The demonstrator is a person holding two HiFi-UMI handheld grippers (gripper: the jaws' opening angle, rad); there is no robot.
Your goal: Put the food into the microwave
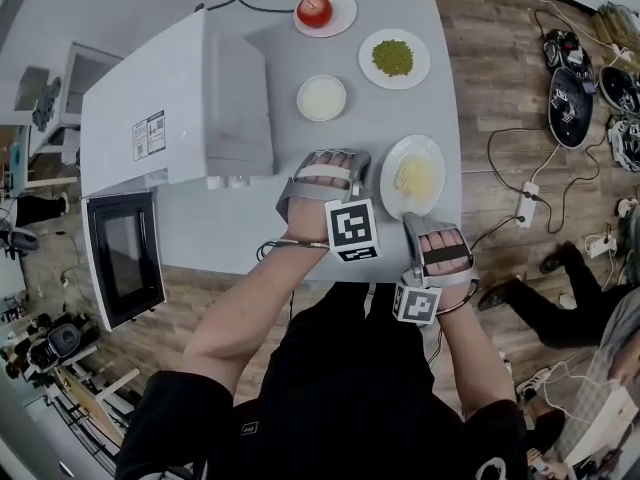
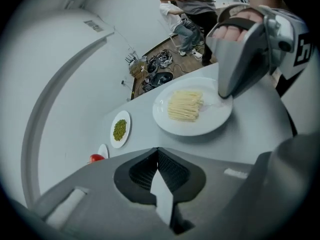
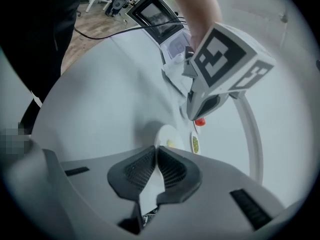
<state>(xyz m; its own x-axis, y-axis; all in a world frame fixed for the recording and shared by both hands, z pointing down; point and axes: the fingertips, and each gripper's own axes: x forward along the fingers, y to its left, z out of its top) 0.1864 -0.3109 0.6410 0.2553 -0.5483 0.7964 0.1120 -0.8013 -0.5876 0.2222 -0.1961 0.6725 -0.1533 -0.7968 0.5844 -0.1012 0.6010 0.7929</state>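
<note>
Table (image 1: 255,230) with plate (image 1: 433,154), yellow strips (image 1: 415,176) lengthwise away from person (image 1: 340,388); right gripper (image 3: 156,150) jaws clamped on rim, left gripper (image 2: 158,151) jaws together.

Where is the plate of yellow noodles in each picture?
Head view: the plate of noodles sits right of the middle, near the table's front edge.
Left gripper view: upper middle, large.
Right gripper view: small, in the middle, just past the jaws.
Shared landmark: the green beans lie on their own plate just beyond it in all three.
</note>
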